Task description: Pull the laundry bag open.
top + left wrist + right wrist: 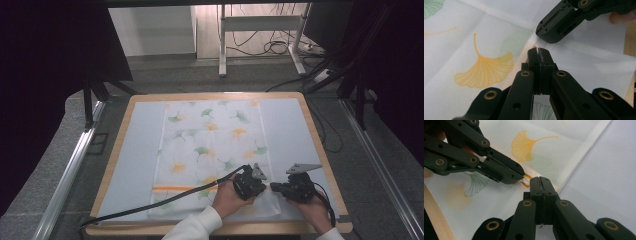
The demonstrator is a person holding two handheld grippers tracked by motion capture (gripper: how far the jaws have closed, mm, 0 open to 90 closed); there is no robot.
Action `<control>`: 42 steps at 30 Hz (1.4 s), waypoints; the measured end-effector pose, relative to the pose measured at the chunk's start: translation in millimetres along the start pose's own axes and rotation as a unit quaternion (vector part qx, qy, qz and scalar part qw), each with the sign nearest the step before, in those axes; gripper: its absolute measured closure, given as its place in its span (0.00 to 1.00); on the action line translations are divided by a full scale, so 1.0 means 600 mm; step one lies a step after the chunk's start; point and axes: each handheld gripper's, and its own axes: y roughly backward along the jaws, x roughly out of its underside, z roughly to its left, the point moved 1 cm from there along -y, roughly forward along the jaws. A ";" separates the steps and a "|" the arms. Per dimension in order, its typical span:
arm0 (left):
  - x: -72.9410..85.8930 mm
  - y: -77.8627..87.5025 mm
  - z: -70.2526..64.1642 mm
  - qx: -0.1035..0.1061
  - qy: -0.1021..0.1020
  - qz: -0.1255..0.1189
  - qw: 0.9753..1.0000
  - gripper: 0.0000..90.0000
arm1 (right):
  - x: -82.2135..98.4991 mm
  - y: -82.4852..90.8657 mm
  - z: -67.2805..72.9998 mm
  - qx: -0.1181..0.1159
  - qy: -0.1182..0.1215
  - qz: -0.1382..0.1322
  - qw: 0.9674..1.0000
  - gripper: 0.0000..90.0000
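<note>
A white cloth (210, 145) printed with green and orange ginkgo leaves lies flat on the table's pale mat (137, 150). Both grippers meet at its right hem near the front corner. My left gripper (264, 186) comes in from the left, its jaws (539, 51) shut on a small raised fold of the cloth (474, 50). Facing it from the right, my right gripper (274, 187) has its jaws (539, 180) shut on the same hem ridge of the cloth (544, 152). Their tips are almost touching: the right gripper (540, 30) in the left gripper view, the left gripper (521, 176) in the right gripper view.
A wooden rim (320, 145) borders the table, with bare mat (604, 170) to the right of the cloth. A black cable (150, 206) trails from the left gripper across the cloth's front. Metal rails (70, 170) and floor cables (270, 47) lie beyond the table.
</note>
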 end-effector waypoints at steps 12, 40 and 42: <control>-0.002 -0.001 0.001 0.012 0.012 0.004 1.000 0.97 | 0.000 0.000 -0.001 -0.002 -0.002 0.000 1.000 0.99; 0.002 0.004 -0.006 -0.011 0.028 0.005 1.000 1.00 | -0.001 -0.001 0.004 0.008 0.016 0.005 1.000 0.99; 0.004 0.004 -0.002 -0.003 0.039 0.001 0.999 1.00 | -0.001 -0.002 0.006 0.013 0.019 0.004 1.000 0.99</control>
